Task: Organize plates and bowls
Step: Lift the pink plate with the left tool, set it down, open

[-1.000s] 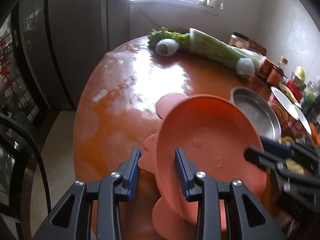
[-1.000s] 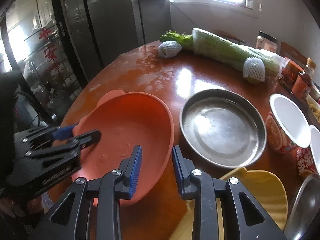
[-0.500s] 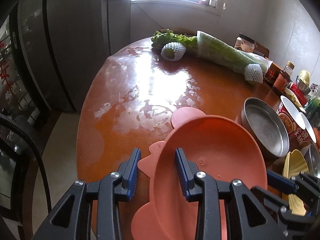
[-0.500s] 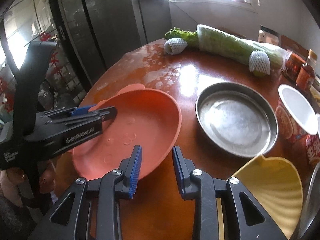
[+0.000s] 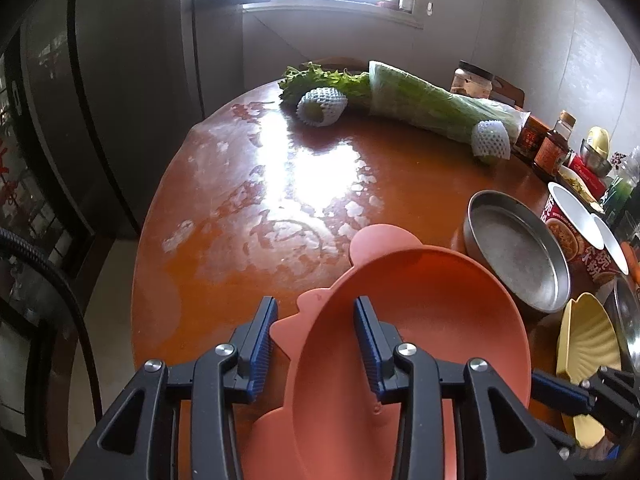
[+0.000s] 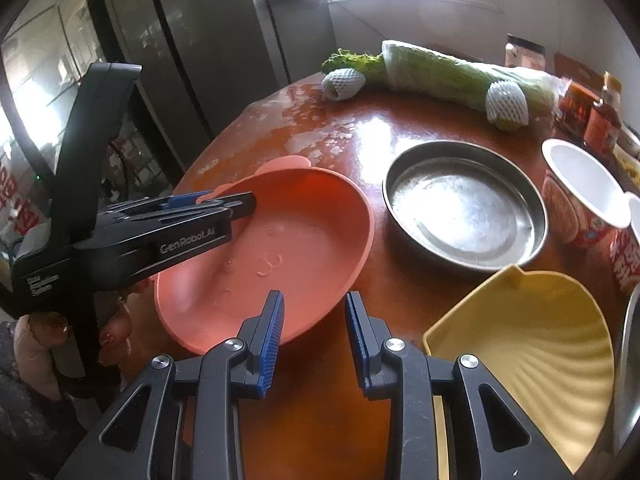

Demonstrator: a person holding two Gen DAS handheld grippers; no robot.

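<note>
A salmon-pink bowl-plate with ear-shaped tabs rests on the round wooden table. My left gripper stands open astride its left rim, one finger outside and one inside; from the right wrist view it reaches over that rim. My right gripper is open and empty at the bowl's near edge, and shows at the lower right of the left wrist view. A round steel pan and a yellow shell-shaped dish sit to the right.
Celery in plastic and two foam-netted fruits lie at the table's far side. Instant noodle cups, sauce jars and bottles crowd the right edge. A dark fridge stands to the left.
The pink bowl has come down from a steep tilt to lie flatter on the table. Both grippers have drawn back a little; the left still straddles its rim.
</note>
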